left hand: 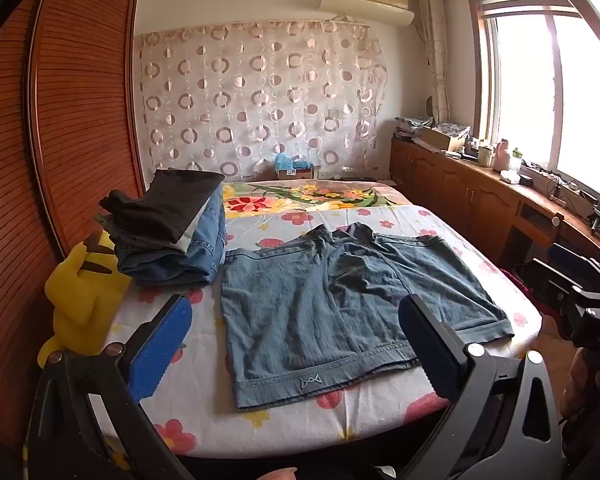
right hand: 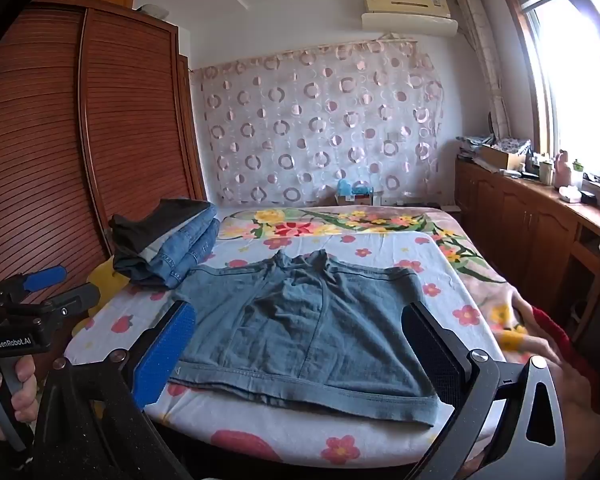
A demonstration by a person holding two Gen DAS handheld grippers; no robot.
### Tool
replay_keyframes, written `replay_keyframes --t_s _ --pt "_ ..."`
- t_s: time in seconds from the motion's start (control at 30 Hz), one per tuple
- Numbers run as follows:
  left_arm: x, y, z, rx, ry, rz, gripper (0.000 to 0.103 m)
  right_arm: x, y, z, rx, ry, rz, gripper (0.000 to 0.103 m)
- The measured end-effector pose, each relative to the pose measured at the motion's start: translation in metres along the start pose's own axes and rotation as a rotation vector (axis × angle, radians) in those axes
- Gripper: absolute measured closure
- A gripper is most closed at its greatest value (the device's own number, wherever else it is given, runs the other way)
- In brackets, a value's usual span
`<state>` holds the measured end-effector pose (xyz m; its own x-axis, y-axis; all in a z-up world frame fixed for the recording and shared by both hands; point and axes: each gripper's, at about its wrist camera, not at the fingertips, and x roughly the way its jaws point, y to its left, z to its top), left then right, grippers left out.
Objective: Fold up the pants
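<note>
A pair of blue denim shorts (left hand: pixel 332 304) lies flat on the flowered bed sheet (left hand: pixel 300 216), waistband towards the far side, leg hems towards me. It also shows in the right wrist view (right hand: pixel 308 320). My left gripper (left hand: pixel 296 344) is open and empty, held above the near hems. My right gripper (right hand: pixel 300 352) is open and empty, also above the near hem edge. The right gripper's body shows at the right edge of the left wrist view (left hand: pixel 580 296). The left gripper shows at the left of the right wrist view (right hand: pixel 40 292).
A stack of folded jeans and dark clothes (left hand: pixel 172 232) sits on the bed's far left. A yellow plush toy (left hand: pixel 80 300) lies beside it at the bed edge. A wooden wardrobe (left hand: pixel 60 120) stands left. A wooden counter with clutter (left hand: pixel 500 184) runs along the right under the window.
</note>
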<state>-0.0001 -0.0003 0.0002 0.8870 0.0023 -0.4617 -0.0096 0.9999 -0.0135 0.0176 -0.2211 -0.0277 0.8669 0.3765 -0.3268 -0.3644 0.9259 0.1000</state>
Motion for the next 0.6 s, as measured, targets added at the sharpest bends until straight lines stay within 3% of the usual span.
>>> replay_keyframes --t_s 0.6 --pt "0.0001 -0.0002 0.0001 0.003 -0.001 0.004 0.000 0.0010 0.0006 -0.0014 0.003 -0.001 0.002 0.000"
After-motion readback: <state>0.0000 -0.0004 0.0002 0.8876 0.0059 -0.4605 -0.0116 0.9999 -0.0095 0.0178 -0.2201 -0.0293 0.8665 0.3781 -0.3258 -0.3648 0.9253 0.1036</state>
